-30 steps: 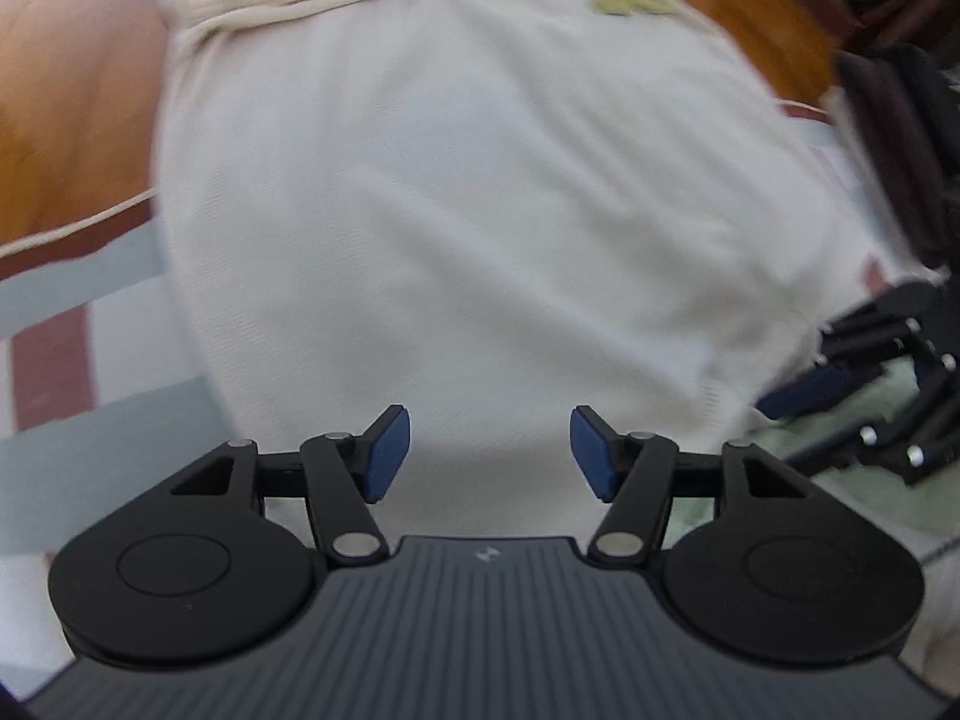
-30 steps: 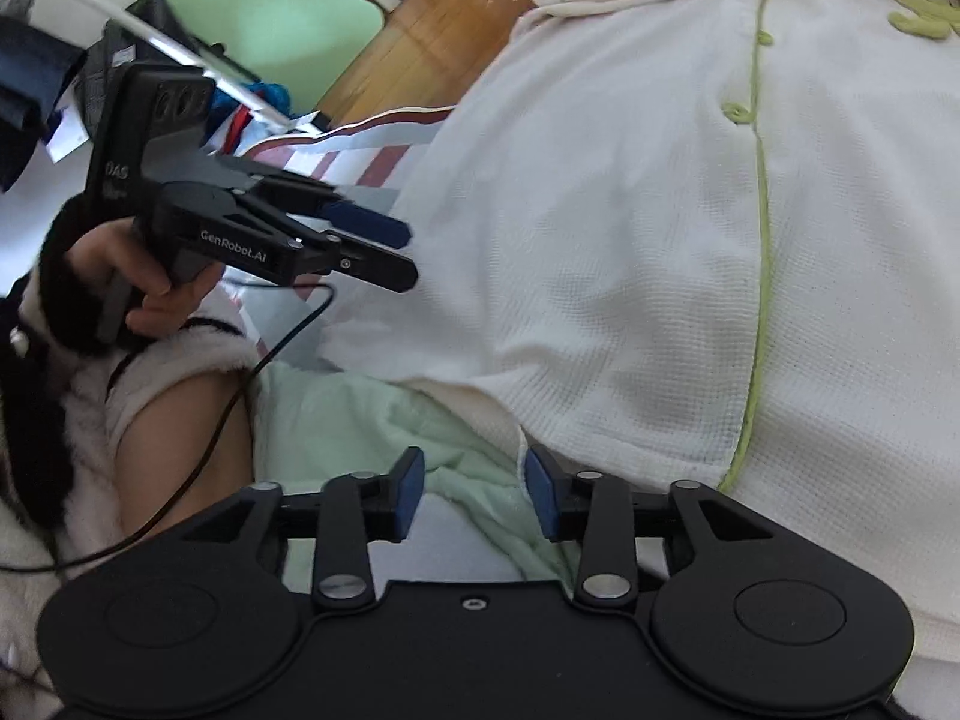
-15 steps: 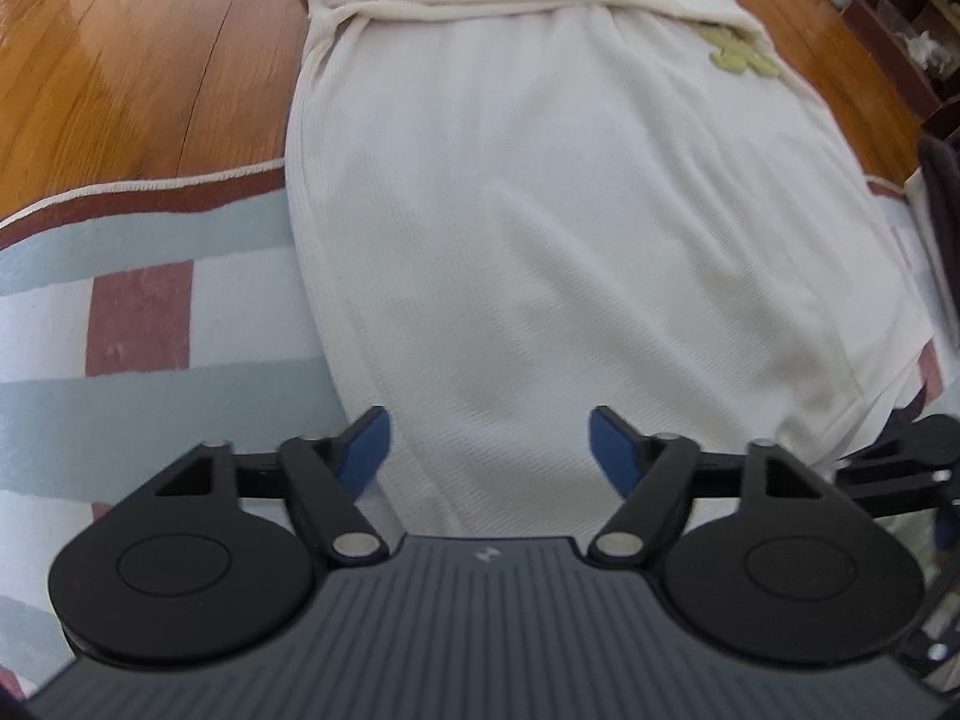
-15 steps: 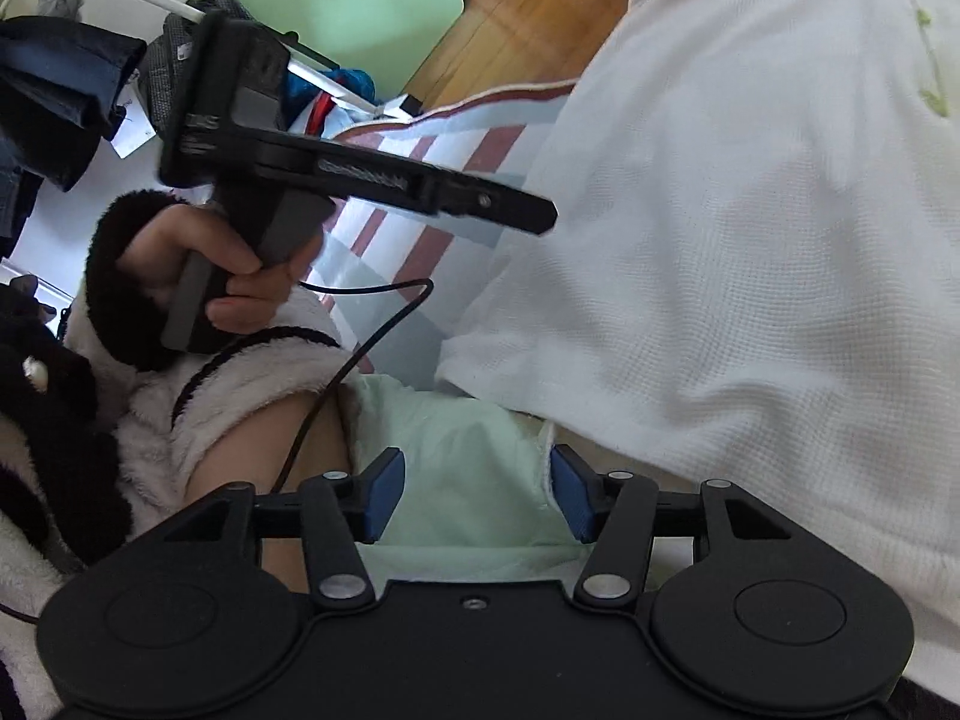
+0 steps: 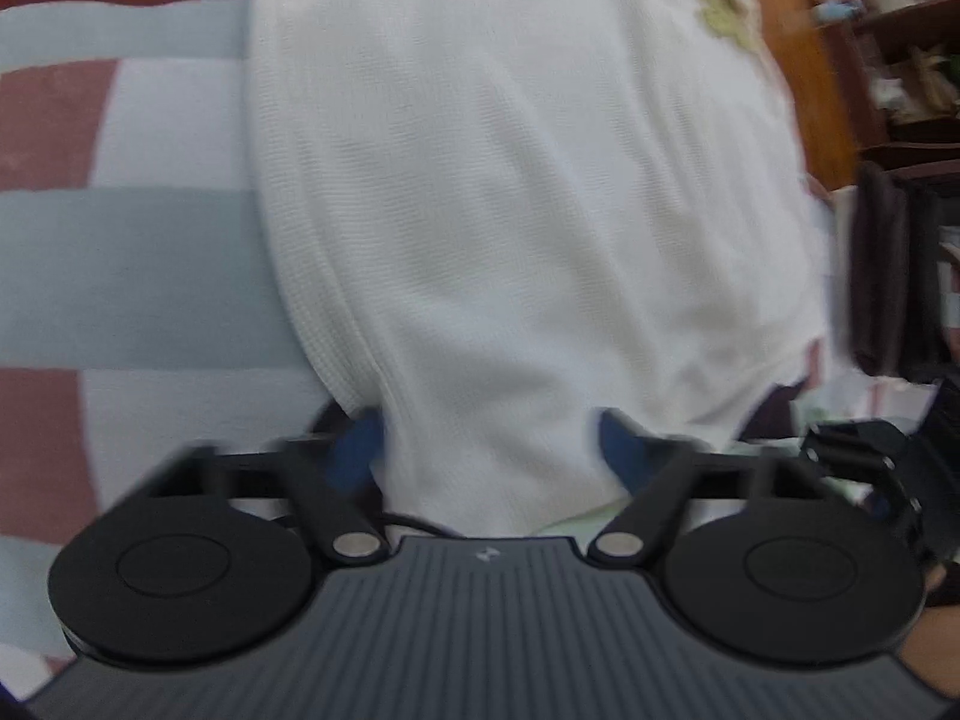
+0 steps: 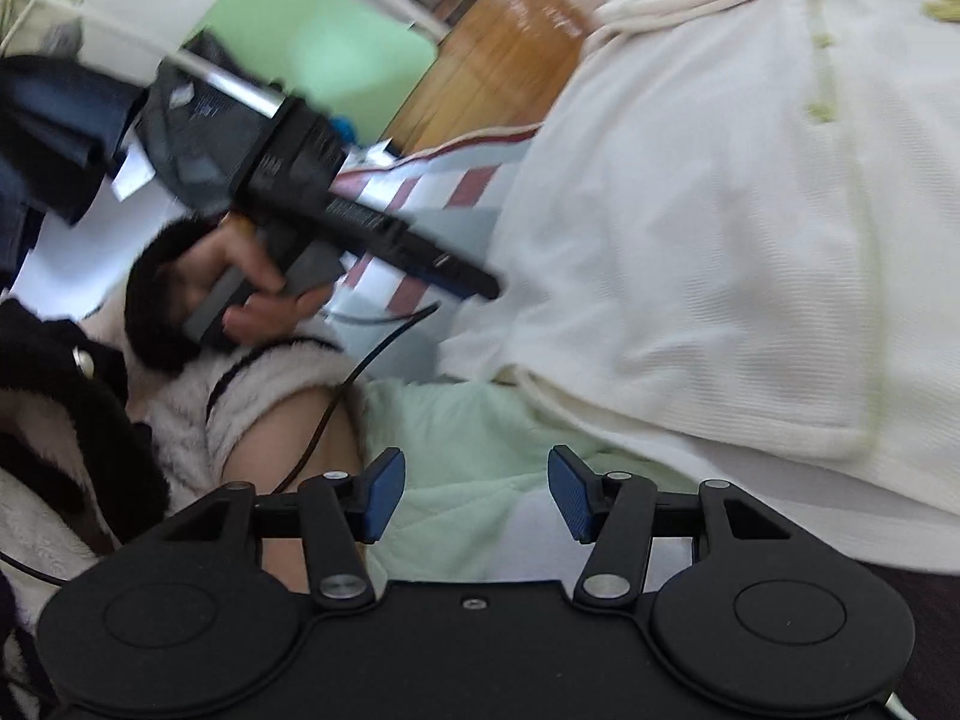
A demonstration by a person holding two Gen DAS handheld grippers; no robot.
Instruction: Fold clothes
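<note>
- The left gripper (image 5: 486, 450) has just been closing around the near hem of the cream garment (image 5: 528, 192); fabric is sitting between its blue pads (image 5: 357, 450), though blur is hiding whether they are pinching it yet.
- A second ago those jaws were standing wide over the cloth, so the grab that starts the fold is probably under way.
- The garment is lying flat on the striped rug (image 5: 132, 264), stretching away from the left gripper.
- The right gripper (image 6: 474, 489) is hanging open and empty over a pale green cloth (image 6: 456, 438), the garment's hem (image 6: 690, 414) just beyond its fingertips.
</note>
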